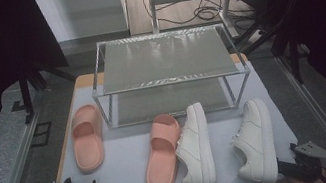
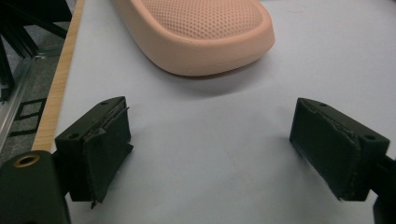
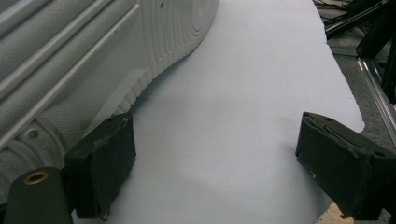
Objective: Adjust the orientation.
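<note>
Left gripper view: left gripper [image 2: 210, 149] jaws released, empty; pink slipper [image 2: 196, 32], dimpled rounded foam, lies ahead on matte surface [image 2: 289, 70]. Right gripper view: right gripper [image 3: 215, 172] jaws released beside white sneaker [image 3: 70, 60], ribbed sole visible.

Two-tier metal wire rack [image 1: 166, 65] at upper centre on the white-covered table [image 1: 130, 178], in front of it left to right: pink foam slide [image 1: 87, 138], second pink foam slide [image 1: 162, 152], white leather sneaker [image 1: 196, 146], second white leather sneaker [image 1: 255, 140].
</note>
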Demonstrator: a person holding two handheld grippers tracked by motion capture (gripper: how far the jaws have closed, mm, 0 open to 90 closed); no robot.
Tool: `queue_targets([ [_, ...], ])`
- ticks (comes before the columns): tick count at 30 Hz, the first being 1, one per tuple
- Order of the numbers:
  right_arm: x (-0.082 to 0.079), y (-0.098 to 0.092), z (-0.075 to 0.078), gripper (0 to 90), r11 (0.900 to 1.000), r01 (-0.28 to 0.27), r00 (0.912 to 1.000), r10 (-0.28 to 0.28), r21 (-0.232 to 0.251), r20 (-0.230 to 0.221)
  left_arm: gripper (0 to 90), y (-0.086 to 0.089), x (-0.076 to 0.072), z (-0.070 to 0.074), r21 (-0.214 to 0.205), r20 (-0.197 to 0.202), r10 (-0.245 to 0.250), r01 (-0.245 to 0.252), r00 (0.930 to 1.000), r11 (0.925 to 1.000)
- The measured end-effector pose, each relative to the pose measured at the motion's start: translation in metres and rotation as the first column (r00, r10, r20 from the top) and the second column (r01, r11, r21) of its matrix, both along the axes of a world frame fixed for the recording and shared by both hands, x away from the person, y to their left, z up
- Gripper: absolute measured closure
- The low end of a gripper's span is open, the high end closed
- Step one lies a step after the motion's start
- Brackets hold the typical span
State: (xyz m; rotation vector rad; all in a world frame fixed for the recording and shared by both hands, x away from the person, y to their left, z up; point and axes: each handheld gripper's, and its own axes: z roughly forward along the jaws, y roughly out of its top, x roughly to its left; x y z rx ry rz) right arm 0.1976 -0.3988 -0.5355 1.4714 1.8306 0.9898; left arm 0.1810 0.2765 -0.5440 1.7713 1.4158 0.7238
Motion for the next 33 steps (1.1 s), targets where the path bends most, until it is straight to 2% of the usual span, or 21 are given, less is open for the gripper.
queue_targets([
  [11,-0.001,0.0,-0.001,11.7,1.0,-0.001,0.9999,0.001,0.004,0.01,13.2,-0.001,0.001,0.005,0.007,-0.036,-0.006,0.006,0.9993,1.0],
  [14,0.0,0.0,-0.001,11.6,1.0,-0.002,1.0,0.002,0.002,0.008,13.6,0.001,0.002,0.008,-0.012,-0.051,-0.017,0.017,0.9986,0.9998],
  [19,0.0,0.0,-0.001,11.6,1.0,0.0,1.0,0.0,0.001,0.007,13.8,0.002,0.001,0.012,-0.034,-0.049,-0.025,0.023,0.9985,0.9992],
  [24,-0.001,0.0,-0.002,11.5,1.0,0.001,0.9998,-0.001,0.004,0.018,19.6,-0.001,0.0,0.024,-0.018,-0.05,-0.046,0.045,0.9977,0.9988],
  [33,-0.001,0.001,-0.002,11.2,1.0,0.006,0.9998,-0.007,0.004,0.017,22.8,0.0,0.008,0.034,-0.014,-0.06,-0.065,0.064,0.9961,0.9978],
])
